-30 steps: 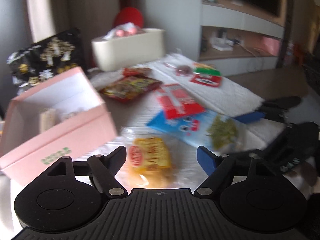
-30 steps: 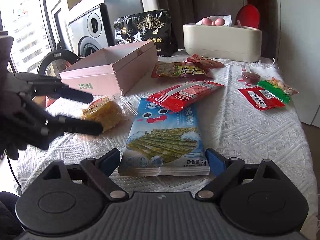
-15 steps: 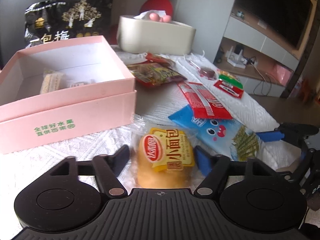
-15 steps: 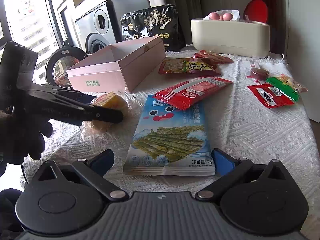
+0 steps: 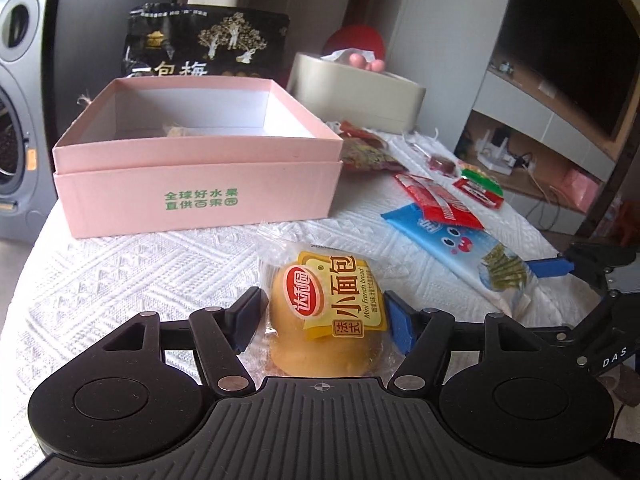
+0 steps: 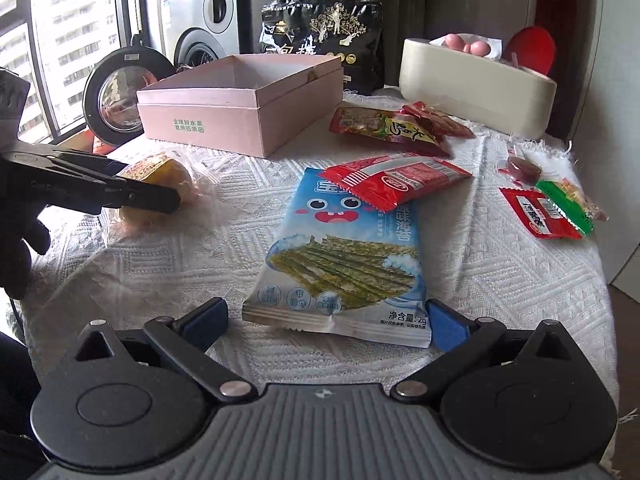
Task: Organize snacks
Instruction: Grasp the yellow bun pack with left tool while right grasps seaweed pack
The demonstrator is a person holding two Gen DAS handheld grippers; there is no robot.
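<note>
A white woven tablecloth [image 6: 500, 280] covers the table, and all the snacks lie on it. Toward the far left corner sits a big open pink cardboard box [image 5: 200, 196] with green writing on its front wall. Something small and pale lies inside it, too hidden to name. Behind the box, at the far edge, stands a shiny black snack bag with gold trees [image 6: 320, 32]. Beside it, toward the far right corner, is a long cream tub [image 6: 476, 84] with pink round things on top.

In the middle, reaching toward the near edge, lies a flat blue seaweed packet with a cartoon face [image 6: 344, 256]. A long red packet [image 6: 396, 178] rests across its top end. Two more red packets [image 6: 388, 126] lie just in front of the tub. Near the right edge are a small red packet [image 6: 536, 216], a green one [image 6: 564, 204] touching it, and a little dark round sweet [image 6: 522, 168].

Near the left edge, in front of the pink box, is a yellow bread roll in a clear wrapper [image 5: 324, 320]. The left gripper [image 5: 322, 316] has one finger on each side of the roll. Its fingers are against the wrapper, but I cannot tell if they squeeze it.

The right gripper [image 6: 326, 318] is spread wide at the near end of the seaweed packet. Its blue fingers [image 6: 444, 322] sit at the packet's corners and hold nothing.
</note>
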